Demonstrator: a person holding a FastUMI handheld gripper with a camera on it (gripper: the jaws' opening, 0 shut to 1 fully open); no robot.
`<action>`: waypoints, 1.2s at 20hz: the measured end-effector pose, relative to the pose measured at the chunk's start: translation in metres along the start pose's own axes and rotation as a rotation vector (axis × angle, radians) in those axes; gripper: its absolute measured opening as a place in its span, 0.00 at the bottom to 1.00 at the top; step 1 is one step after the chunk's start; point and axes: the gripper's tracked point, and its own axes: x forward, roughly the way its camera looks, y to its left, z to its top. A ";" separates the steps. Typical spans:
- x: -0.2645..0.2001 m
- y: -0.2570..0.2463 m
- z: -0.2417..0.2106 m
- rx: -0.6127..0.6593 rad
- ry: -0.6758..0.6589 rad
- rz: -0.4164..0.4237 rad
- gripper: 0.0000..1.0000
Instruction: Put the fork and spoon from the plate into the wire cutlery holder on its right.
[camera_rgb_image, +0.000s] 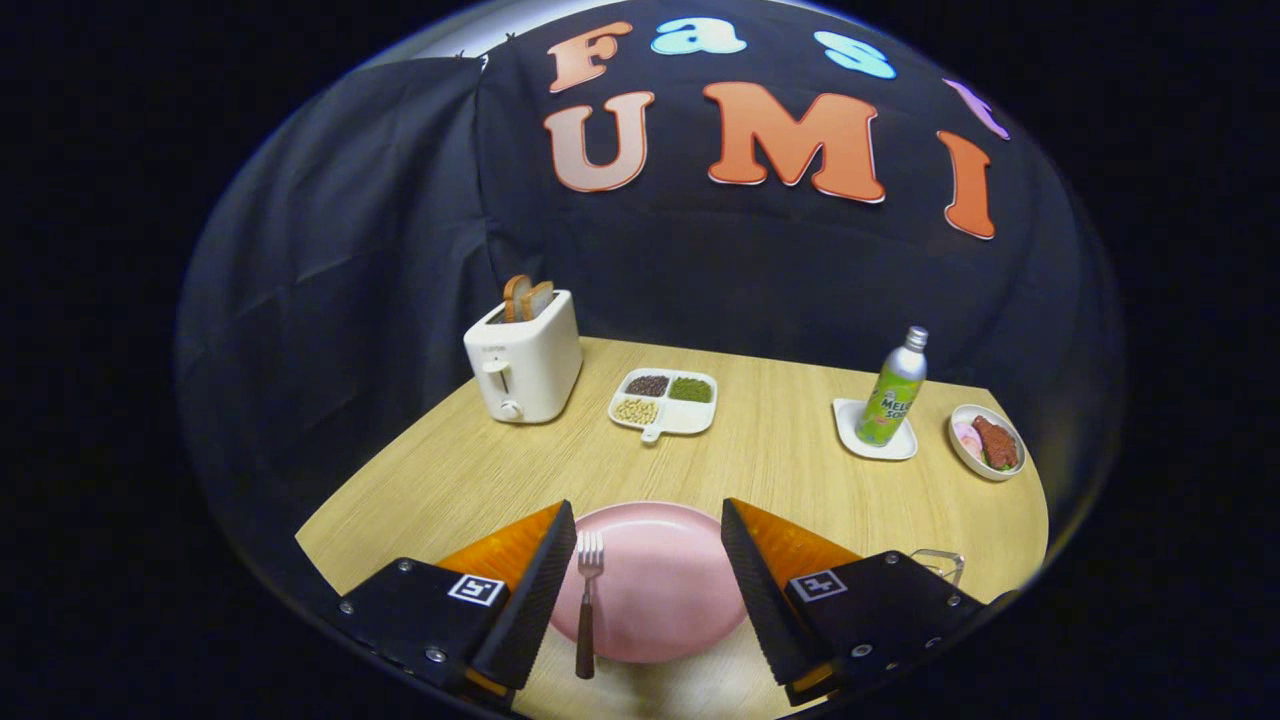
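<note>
**A:** What does the gripper view show nearest the camera?

**B:** The gripper (648, 520) hangs above the near edge of a pale wooden bench (780, 450), its two fingers spread wide apart and pinching nothing. Between them lies a round pink plate (665, 590).

**A:** Where is the fork?

**B:** The fork (587, 600) rests on the left part of the plate, just beside the left finger. Its tines point to the far side, and its dark handle reaches over the plate's near rim onto the bench.

**A:** And the spoon?

**B:** I cannot make one out on the plate.

**A:** The wire cutlery holder?

**B:** To the right of the plate, a thin wire rim (940, 562) peeks up just behind the right finger (most of it is hidden by the gripper's body, so I cannot tell what it holds).

**A:** What stands farther away?

**B:** On the far left, a white toaster (525, 362) with slices of bread (527, 298) sticking up from its slots. To its right, a white divided dish (665, 400) holding dark, green and pale beans in separate compartments. Farther right, a green drink bottle (893, 392) with a silver cap stands upright on a small white square dish (850, 425). Nearest the bench's right edge sits a small bowl (985, 442) of food. Black cloth closes off the booth behind.
</note>
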 end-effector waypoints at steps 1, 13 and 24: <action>0.005 0.006 -0.006 -0.013 0.024 0.012 0.88; 0.052 0.023 -0.114 -0.145 0.487 0.055 0.70; 0.057 0.028 -0.142 -0.136 0.631 0.047 0.09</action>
